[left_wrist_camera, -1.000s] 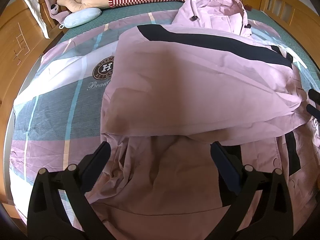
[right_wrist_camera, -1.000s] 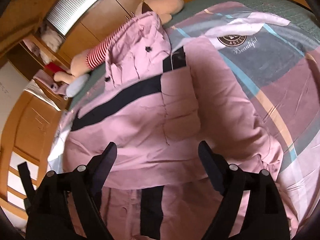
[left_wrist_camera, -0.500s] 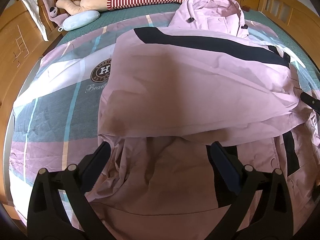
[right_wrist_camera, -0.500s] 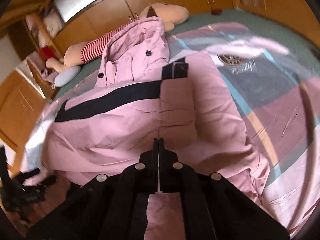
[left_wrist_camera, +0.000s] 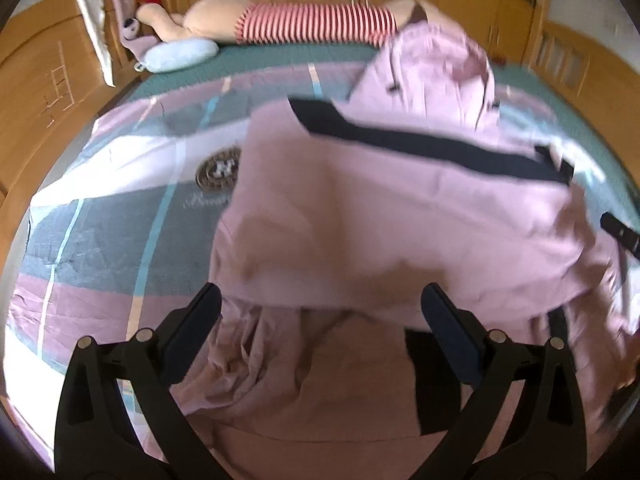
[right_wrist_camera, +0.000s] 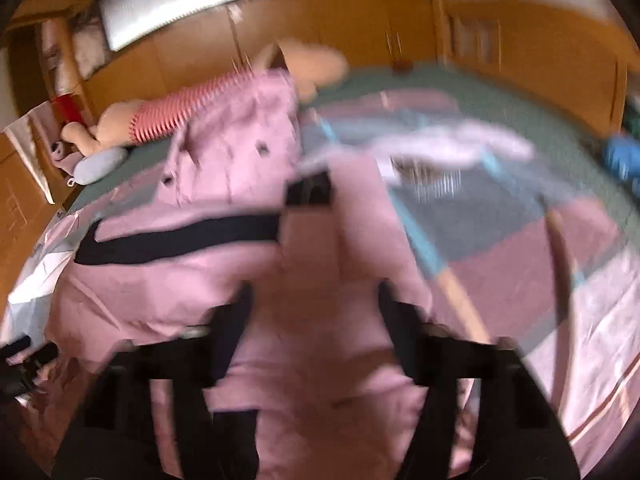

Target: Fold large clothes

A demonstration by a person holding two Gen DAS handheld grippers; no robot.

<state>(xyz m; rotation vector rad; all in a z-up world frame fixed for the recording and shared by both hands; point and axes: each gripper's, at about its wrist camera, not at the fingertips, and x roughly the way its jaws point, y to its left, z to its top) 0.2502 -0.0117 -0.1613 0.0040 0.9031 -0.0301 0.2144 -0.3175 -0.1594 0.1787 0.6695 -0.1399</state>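
Pink fabric filled the space just ahead of both tongs: one large pink jacket (left_wrist_camera: 400,216) with a dark band across it lay spread on the bed (left_wrist_camera: 100,240), its lower part doubled up over the body, so that a folded edge ran just beyond the fingertips with crumpled lining under it. By my judgement the fold was somewhere near the middle: one lengthwise turn looked made, while the hood, farther off past the dark band, lay unfolded and the bundle was loose and wide, so further folds and tidying remained.

The left tongs (left_wrist_camera: 320,316) stood released, jaws wide apart above the crumpled fabric, pressing on nothing. The right tongs (right_wrist_camera: 316,312) were blurred; their jaws were opening, with jacket cloth lying below and between them but not pinched as far as could be seen.

Counted from near to far: two tongs, one jacket, one patterned bedcover, then beyond the hood one long striped plush toy (left_wrist_camera: 312,26) and one pale blue cushion (left_wrist_camera: 180,54) to the far left
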